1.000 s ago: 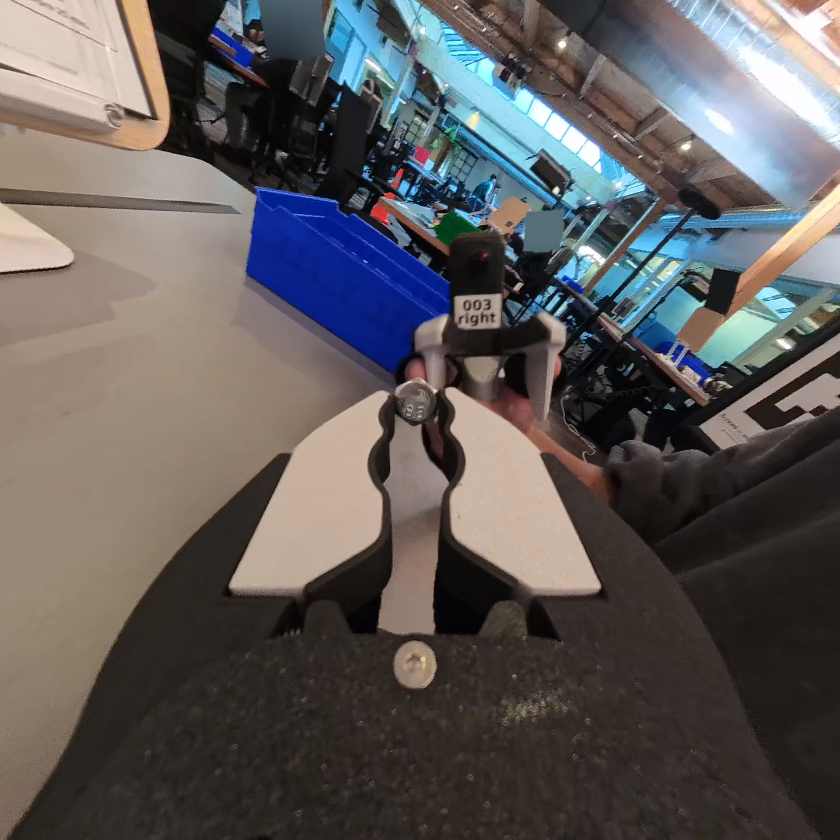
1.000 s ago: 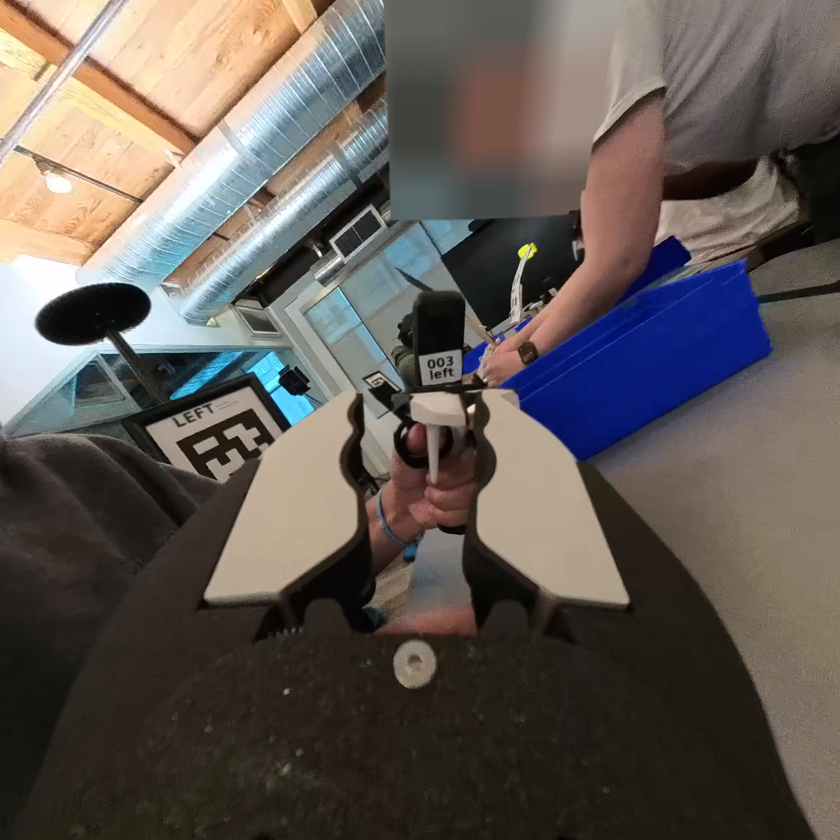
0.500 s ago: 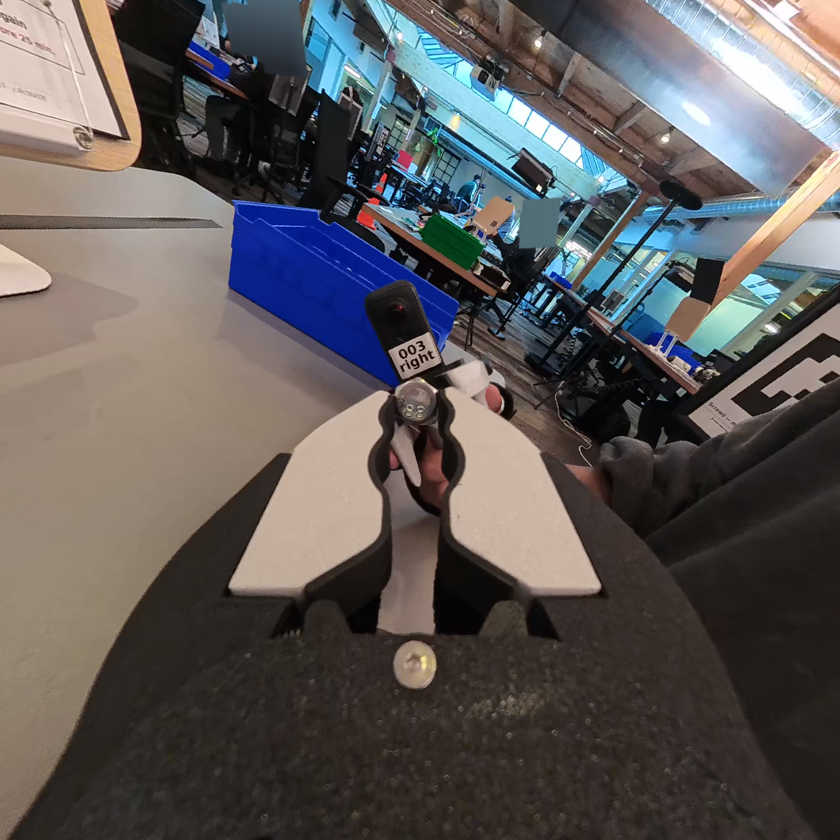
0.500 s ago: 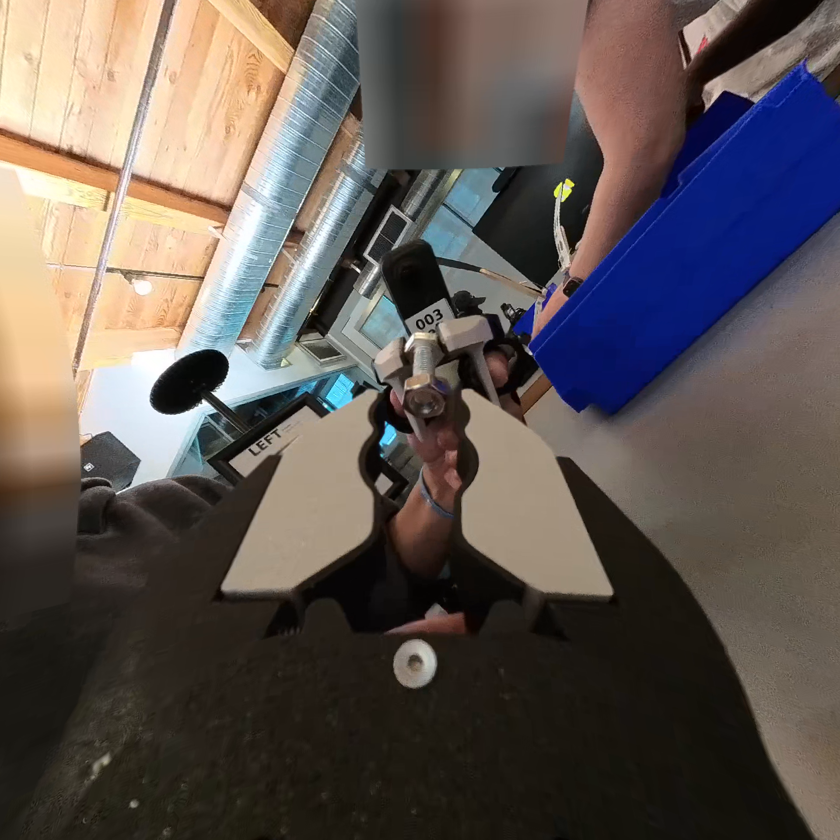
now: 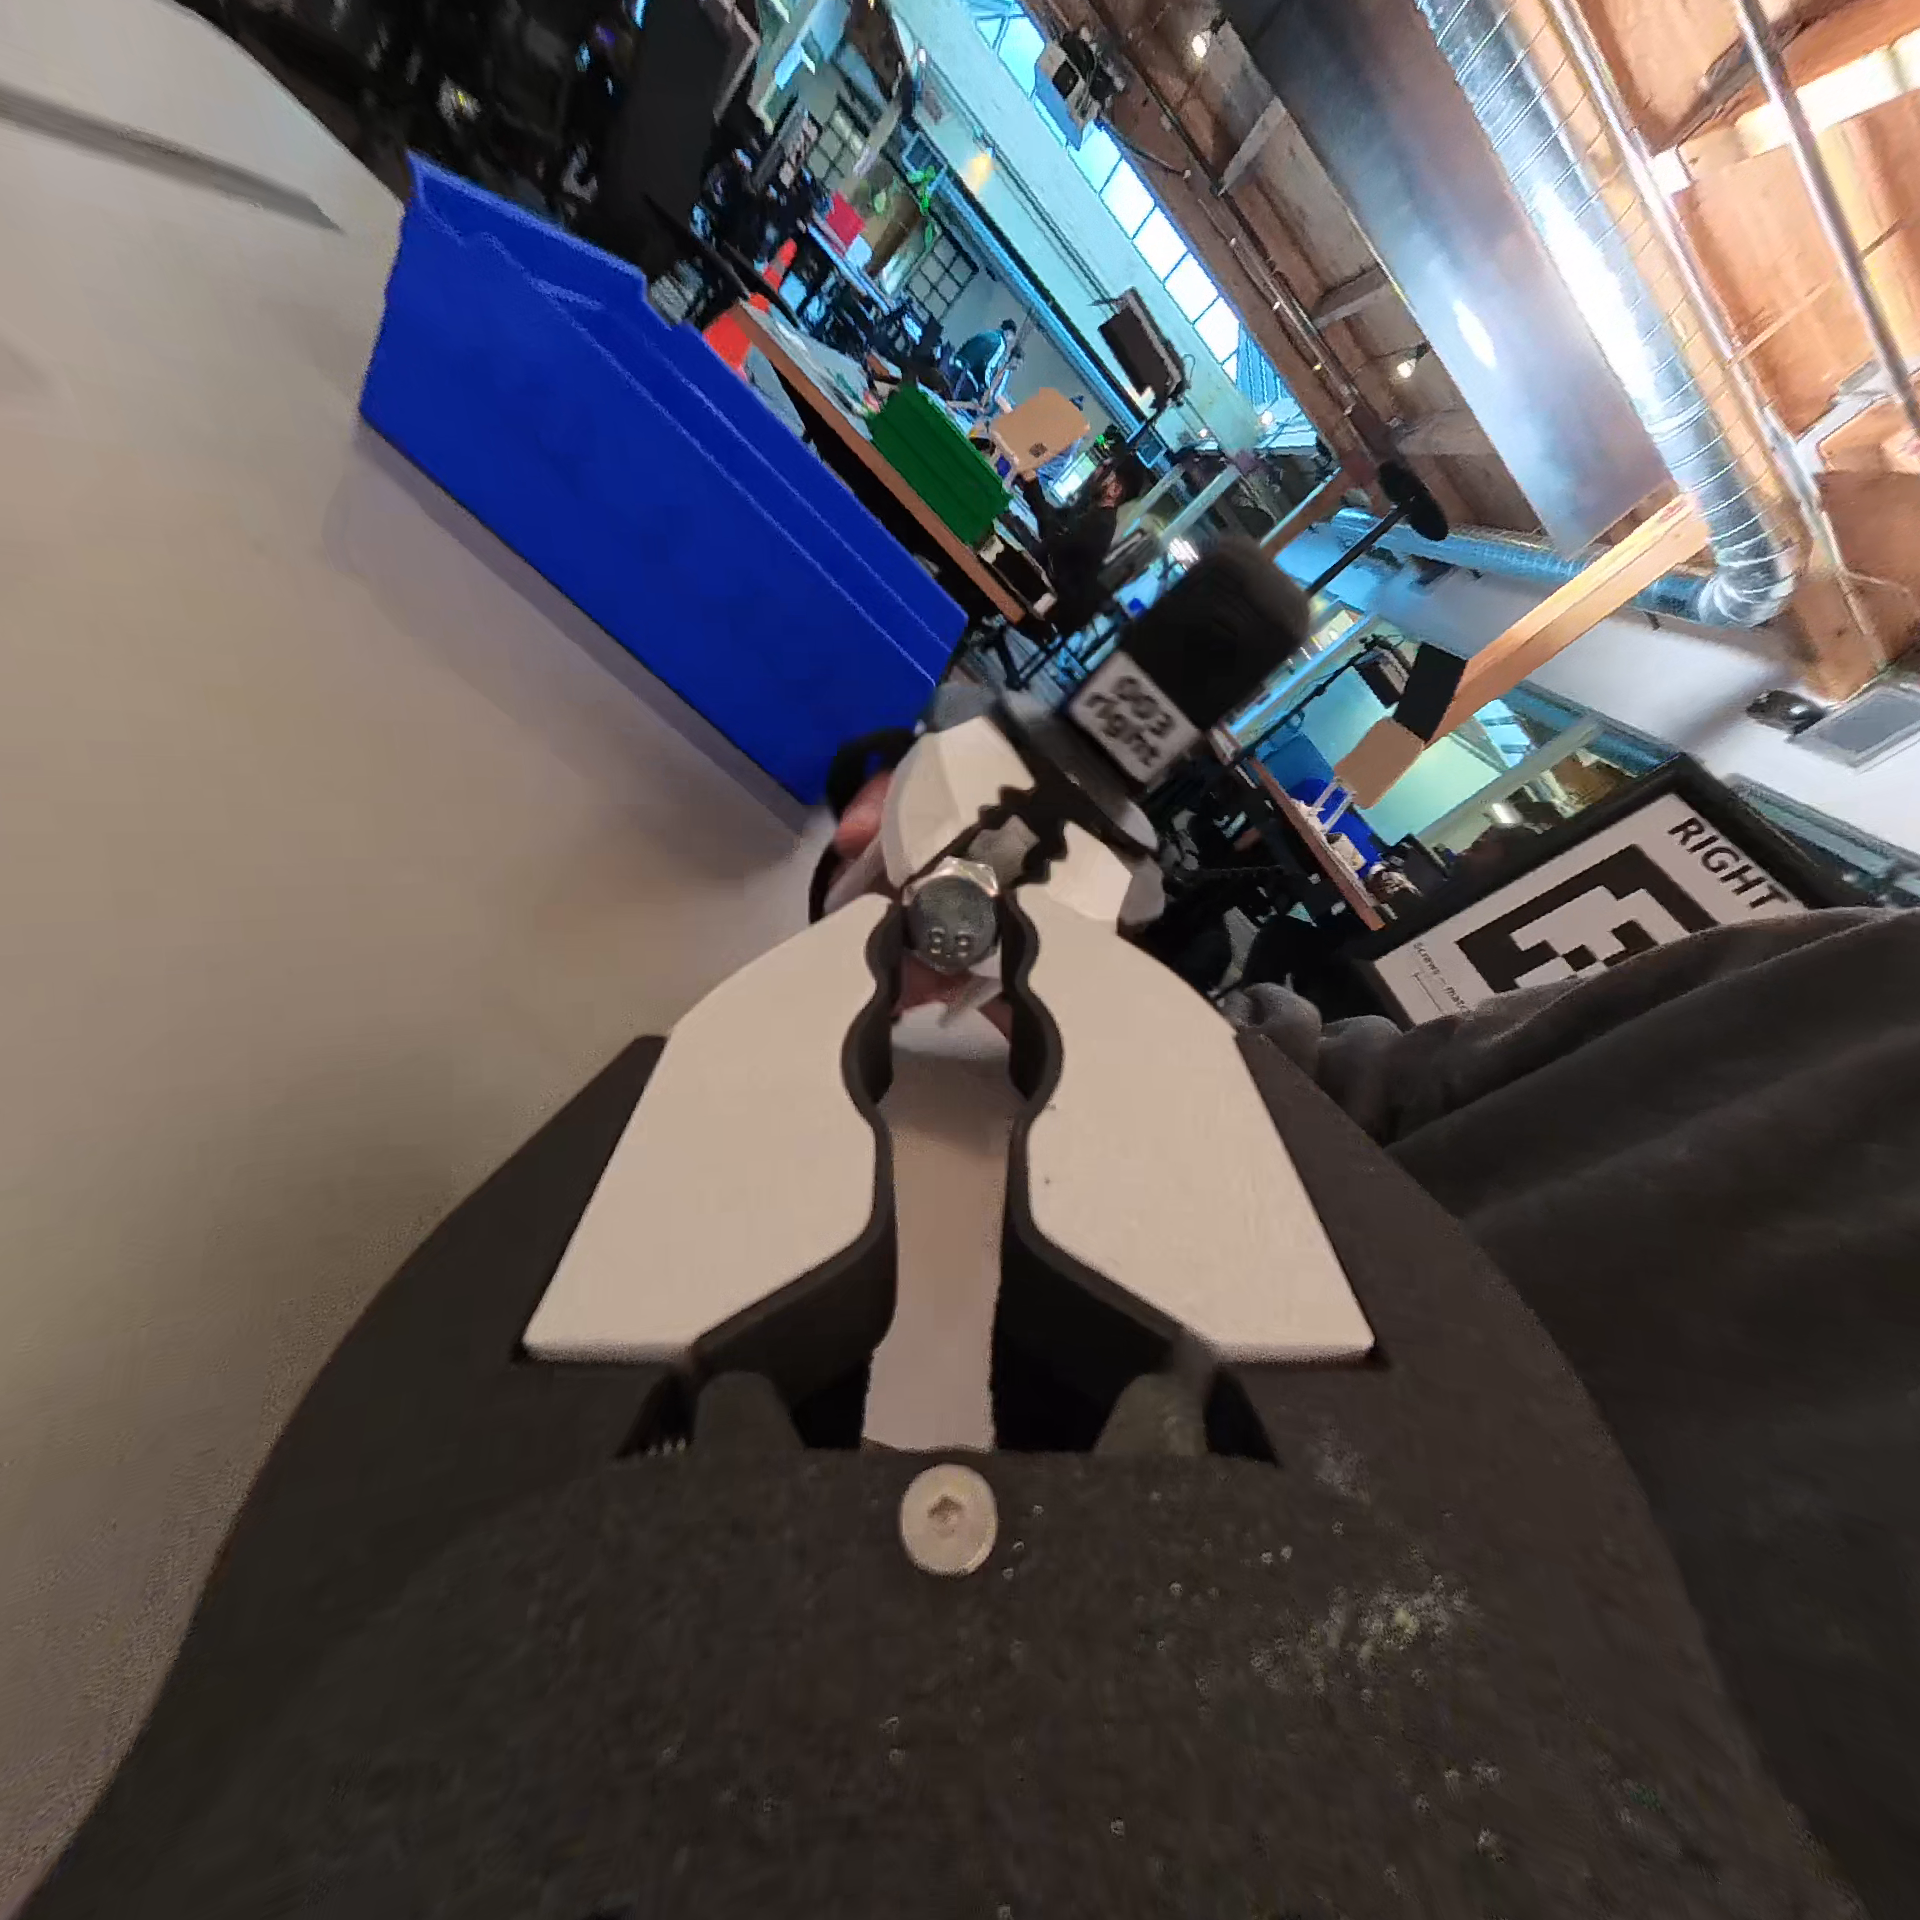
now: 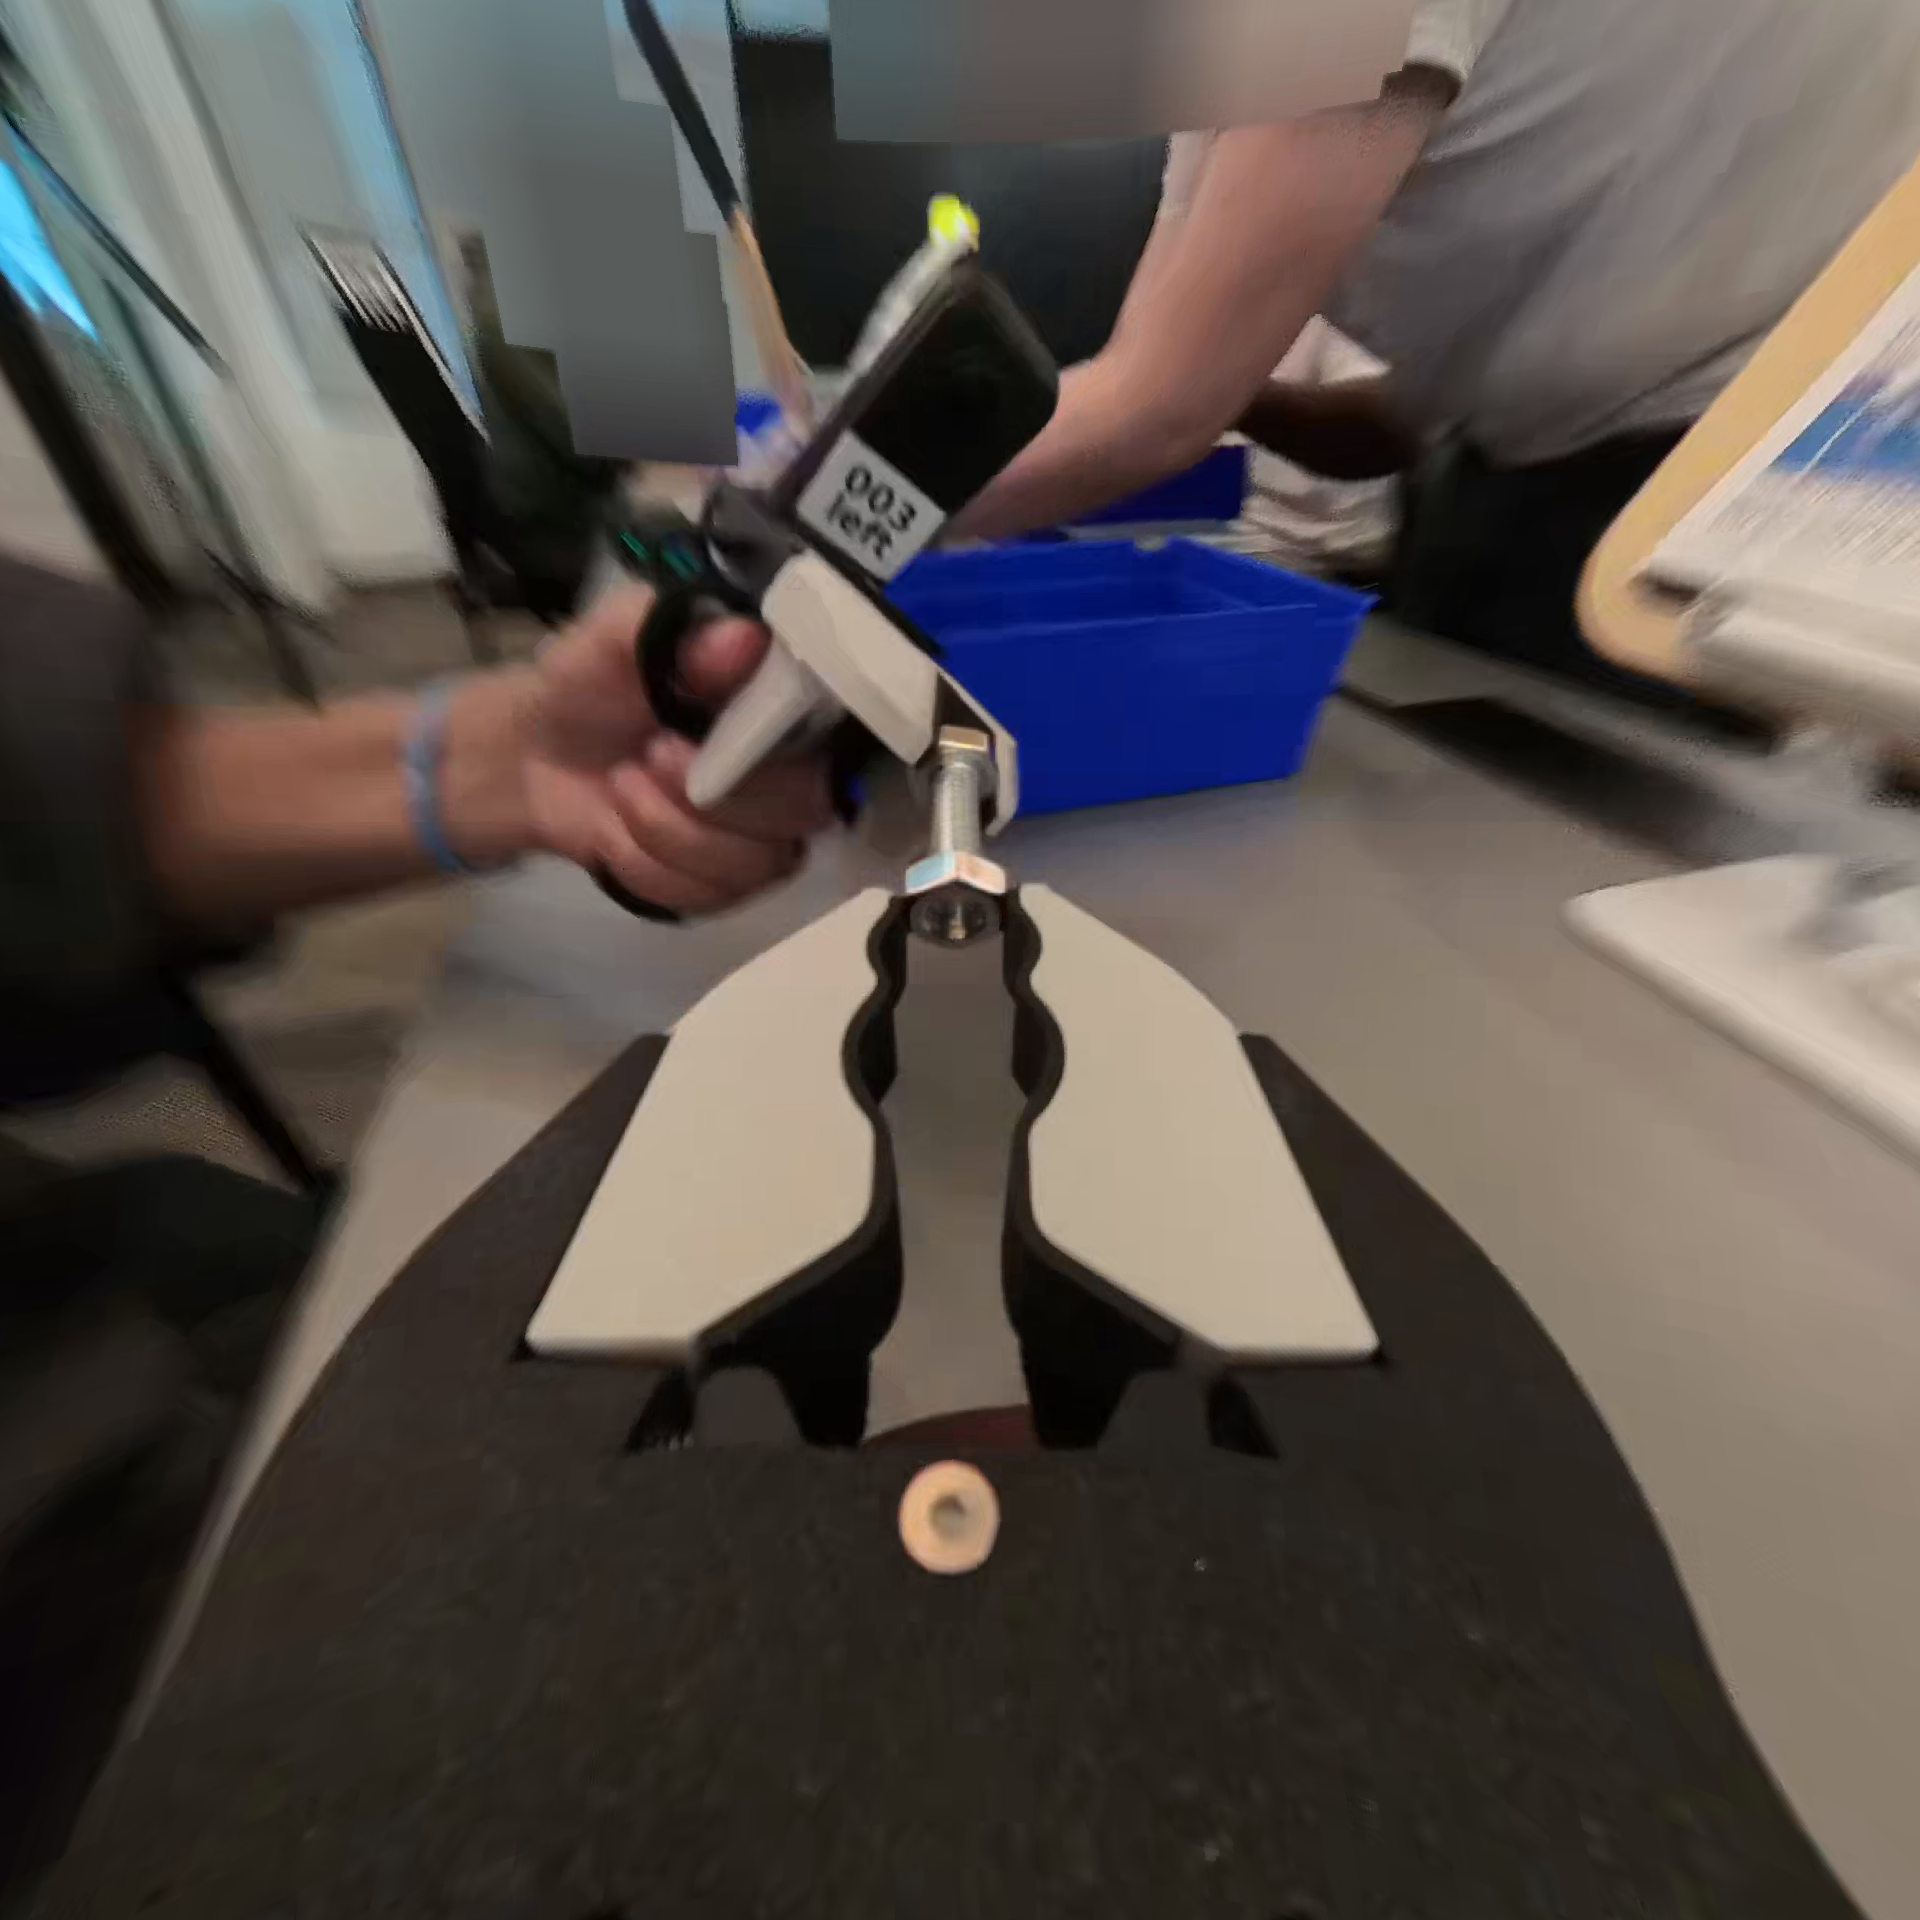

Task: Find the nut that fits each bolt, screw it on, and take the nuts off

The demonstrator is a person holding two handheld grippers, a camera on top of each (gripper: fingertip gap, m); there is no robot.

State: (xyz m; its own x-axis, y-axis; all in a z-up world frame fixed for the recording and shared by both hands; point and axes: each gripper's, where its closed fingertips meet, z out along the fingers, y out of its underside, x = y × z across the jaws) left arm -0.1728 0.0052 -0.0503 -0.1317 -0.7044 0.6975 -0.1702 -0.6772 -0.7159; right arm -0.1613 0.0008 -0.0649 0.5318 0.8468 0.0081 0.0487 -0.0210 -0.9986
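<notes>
Nearest us, our left gripper [image 5: 951, 930] pinches the hex head of the bolt [image 5: 951, 928] between its fingertips, jaws narrow around it. Straight beyond the bolt, our right gripper [image 6: 954, 914] meets it end-on, its jaws narrow and clamped on the nut [image 6: 954, 878], which sits on the threaded shank close to the bolt's free end. Both tools hang above the grey table [image 5: 208, 831]. Further past the bolt, the blue bin [image 5: 644, 499] rests on that table, and behind the bin a person in a light shirt [image 6: 1621, 229] leans in.
</notes>
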